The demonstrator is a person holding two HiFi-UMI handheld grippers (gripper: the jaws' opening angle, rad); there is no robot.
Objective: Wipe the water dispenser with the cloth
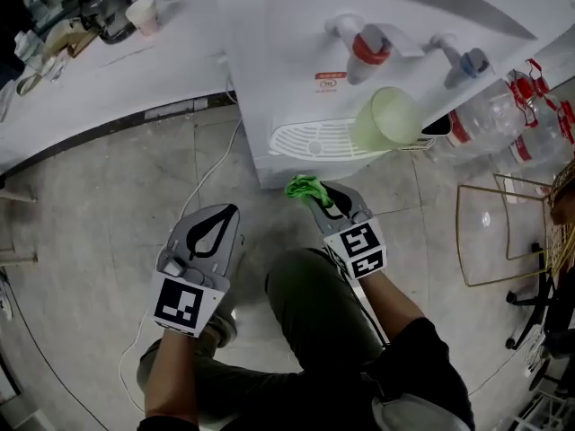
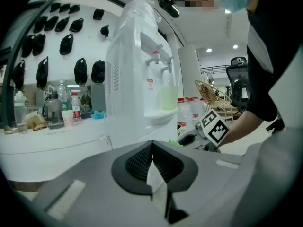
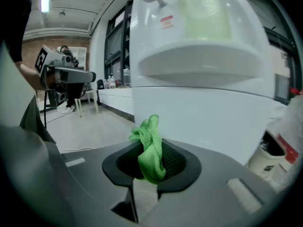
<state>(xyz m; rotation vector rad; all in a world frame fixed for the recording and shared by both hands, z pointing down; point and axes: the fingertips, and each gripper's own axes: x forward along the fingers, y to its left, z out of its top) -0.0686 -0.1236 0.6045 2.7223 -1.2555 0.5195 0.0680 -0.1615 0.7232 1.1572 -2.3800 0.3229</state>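
Head view, starting nearest the person: the left gripper (image 1: 230,213) hangs over the tiled floor (image 1: 81,241), its fingers pressed together on nothing. Beside it, the right gripper (image 1: 319,197) has its fingers clamped on the crumpled green cloth (image 1: 305,188). The cloth sits just short of the foot of the white water dispenser (image 1: 296,70); whether it touches is unclear. Farther up, a pale green cup (image 1: 388,118) stands on the drip tray (image 1: 305,140) below the taps. A white bench (image 1: 117,70) runs off to the left.

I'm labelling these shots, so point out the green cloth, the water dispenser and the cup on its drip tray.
green cloth (image 3: 150,148), right gripper view, bunched middle.
water dispenser (image 1: 287,52), head view, white front panel.
cup (image 1: 388,119), head view, side wall.
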